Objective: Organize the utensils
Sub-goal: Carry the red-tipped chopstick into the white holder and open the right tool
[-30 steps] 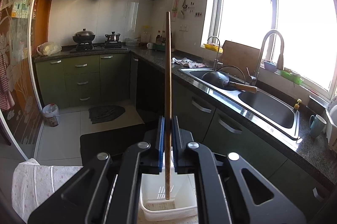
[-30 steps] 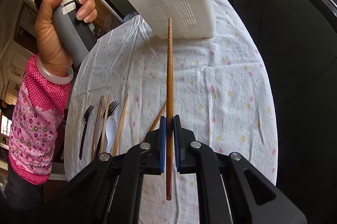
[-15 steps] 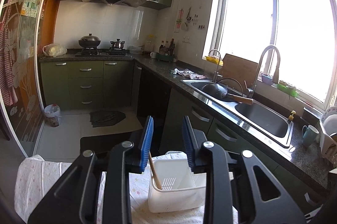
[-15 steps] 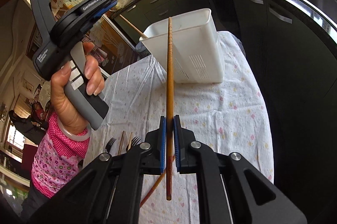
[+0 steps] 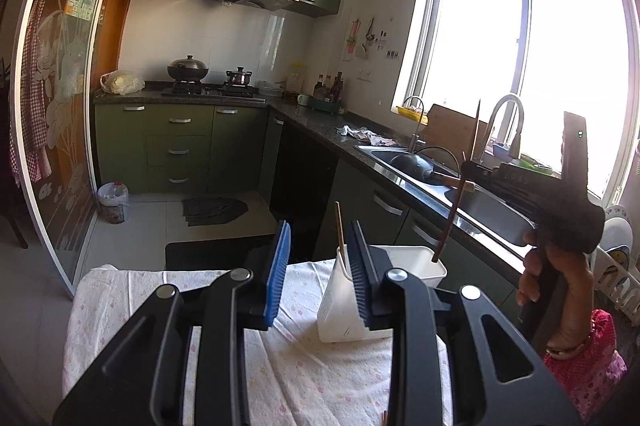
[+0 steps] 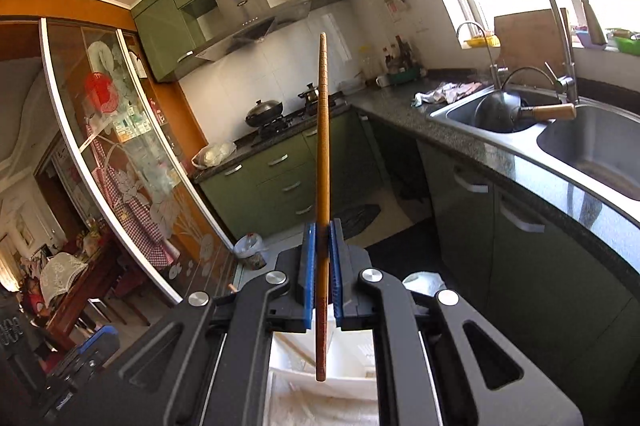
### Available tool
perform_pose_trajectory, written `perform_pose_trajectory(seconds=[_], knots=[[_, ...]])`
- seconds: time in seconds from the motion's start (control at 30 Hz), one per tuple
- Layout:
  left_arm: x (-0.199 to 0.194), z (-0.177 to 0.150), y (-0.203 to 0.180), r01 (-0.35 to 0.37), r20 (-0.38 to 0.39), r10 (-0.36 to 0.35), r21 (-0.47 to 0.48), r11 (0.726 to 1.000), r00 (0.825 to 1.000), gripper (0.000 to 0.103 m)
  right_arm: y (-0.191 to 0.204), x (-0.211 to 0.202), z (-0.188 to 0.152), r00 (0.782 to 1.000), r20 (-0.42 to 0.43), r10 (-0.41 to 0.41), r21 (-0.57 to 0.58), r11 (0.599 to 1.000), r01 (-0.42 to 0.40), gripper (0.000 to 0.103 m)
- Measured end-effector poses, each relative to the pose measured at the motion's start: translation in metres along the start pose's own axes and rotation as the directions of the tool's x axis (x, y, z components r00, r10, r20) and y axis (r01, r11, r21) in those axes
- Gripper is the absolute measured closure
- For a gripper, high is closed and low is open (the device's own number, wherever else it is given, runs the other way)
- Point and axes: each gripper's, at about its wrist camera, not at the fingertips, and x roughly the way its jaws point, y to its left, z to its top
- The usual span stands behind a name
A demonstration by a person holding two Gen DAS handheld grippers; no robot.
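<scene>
Jaws, left gripper point(image 5: 320, 272): stood apart with nothing between the blue pads; a white holder showed through the gap.
Jaws, right gripper point(image 6: 321, 268): pressed together on a wooden chopstick point(image 6: 322, 161), gripped low on its shaft.
Held chopstick: upright, light brown along most of its length, darker reddish-brown at the lower end, fine rings near the upper tip. Its lower tip hung over the open mouth of the holder point(image 6: 320, 366); contact with the floor of the holder could not be confirmed.
Second chopstick point(image 5: 340, 230): stood inside the holder, leaning against the near-left wall, top end above the rim.
Holder point(image 5: 416, 262): white plastic, rectangular, open-topped, set upright on the cloth.
Right hand point(image 5: 560, 278): wrapped around the right gripper's handle, pink floral sleeve at the wrist.
Surface: white cloth point(image 5: 312, 378) with small pastel flowers, wrinkled, covering a table.
Room: green cabinets, range hood, two pots on the hob, dark stone counter, steel sink point(image 6: 580, 141) holding a wok with a wooden handle, bright window.
Obscured: holder's right front hidden behind the left gripper's finger; the window was overexposed; holder interior in the right wrist view largely masked by the gripper body.
</scene>
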Motion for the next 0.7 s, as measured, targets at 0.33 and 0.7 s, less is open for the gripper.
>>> perform_pose_trajectory(seconds=[0.33,0.7], knots=[[-0.027,-0.02,0.016,0.012,-0.036,-0.013,-0.036,0.999,0.999,0.075,-0.01,0.041,-0.056,0.997,-0.009,-0.075,-0.094,0.993,0.074,0.095],[-0.031,-0.043,0.024,0.007,-0.102,-0.012,-0.05,0.999,0.995,0.075,-0.02,0.04,-0.103,0.997,-0.037,-0.065,-0.143,0.988,0.059,0.067]])
